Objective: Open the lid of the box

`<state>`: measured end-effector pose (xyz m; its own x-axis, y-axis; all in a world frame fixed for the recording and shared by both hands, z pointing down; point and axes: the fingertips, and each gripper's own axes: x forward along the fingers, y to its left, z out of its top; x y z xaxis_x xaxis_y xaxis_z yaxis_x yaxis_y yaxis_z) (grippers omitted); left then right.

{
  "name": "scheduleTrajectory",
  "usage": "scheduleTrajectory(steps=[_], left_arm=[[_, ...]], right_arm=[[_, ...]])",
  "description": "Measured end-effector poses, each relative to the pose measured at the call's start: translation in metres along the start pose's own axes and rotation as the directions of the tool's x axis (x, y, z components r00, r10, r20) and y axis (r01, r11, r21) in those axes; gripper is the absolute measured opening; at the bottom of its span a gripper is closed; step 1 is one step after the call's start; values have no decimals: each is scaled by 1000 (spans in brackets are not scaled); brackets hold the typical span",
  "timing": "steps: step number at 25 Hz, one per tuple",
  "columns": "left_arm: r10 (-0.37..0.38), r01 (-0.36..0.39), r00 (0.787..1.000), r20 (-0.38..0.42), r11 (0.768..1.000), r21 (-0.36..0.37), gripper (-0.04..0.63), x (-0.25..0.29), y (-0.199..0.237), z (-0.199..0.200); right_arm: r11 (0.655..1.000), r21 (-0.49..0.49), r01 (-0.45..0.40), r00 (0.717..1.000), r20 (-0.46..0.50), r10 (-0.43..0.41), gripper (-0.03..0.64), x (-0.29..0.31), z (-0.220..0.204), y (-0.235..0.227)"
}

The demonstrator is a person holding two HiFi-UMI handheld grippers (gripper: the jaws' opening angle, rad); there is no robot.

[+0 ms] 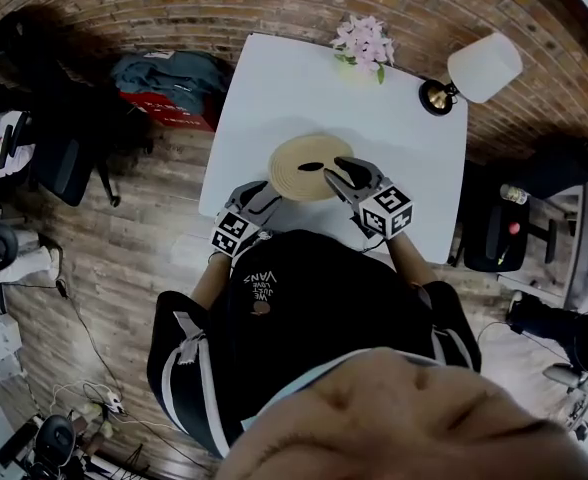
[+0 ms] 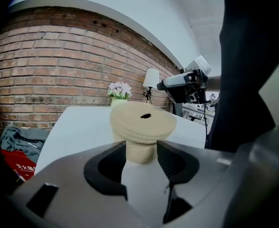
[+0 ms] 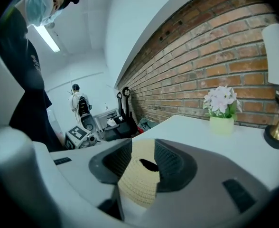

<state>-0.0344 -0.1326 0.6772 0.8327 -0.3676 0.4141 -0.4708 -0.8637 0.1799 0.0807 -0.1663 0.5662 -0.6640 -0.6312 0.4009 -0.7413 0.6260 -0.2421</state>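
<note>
The round woven straw box (image 2: 141, 156) stands on the white tabletop (image 1: 274, 78). Its body sits between the left hand-held gripper's (image 2: 140, 145) parted jaws. The right hand-held gripper (image 3: 144, 152), also apart, hovers over its lid (image 3: 138, 184). It seems light and soft, so pinch the lid's rim gently.

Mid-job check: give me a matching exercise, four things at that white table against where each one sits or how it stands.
Things:
1. round woven beige box with a holed lid
2. pink flowers in a pale green pot
3. lamp with a white shade and brass base
4. right gripper

Places or states:
A. far right corner of the white table
B. jaws apart, over the box
C. near side of the table, closed
D. far edge of the table, left of the lamp

Pairs: 1-C; 2-D; 3-A; 4-B
</note>
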Motion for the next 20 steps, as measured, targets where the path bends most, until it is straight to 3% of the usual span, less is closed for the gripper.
scheduleTrajectory(steps=[5,9,13,20], left_arm=[[-42,43,999,-23,998,34,239,11,-4,-5],[-63,65,997,-47,996,53,262,18,-6,-10],[-53,56,997,-60,997,48,291,21,-3,-14],[-45,49,996,-71,997,62,302,28,1,-17]], right_arm=[[984,-147,-100,985,-155,77,213,19,-17,21],[933,-275,-232,934,-329,136,276,30,-36,39],[898,-318,-306,891,-428,152,299,36,-47,46],[806,-385,-450,743,-662,99,357,42,-85,43]])
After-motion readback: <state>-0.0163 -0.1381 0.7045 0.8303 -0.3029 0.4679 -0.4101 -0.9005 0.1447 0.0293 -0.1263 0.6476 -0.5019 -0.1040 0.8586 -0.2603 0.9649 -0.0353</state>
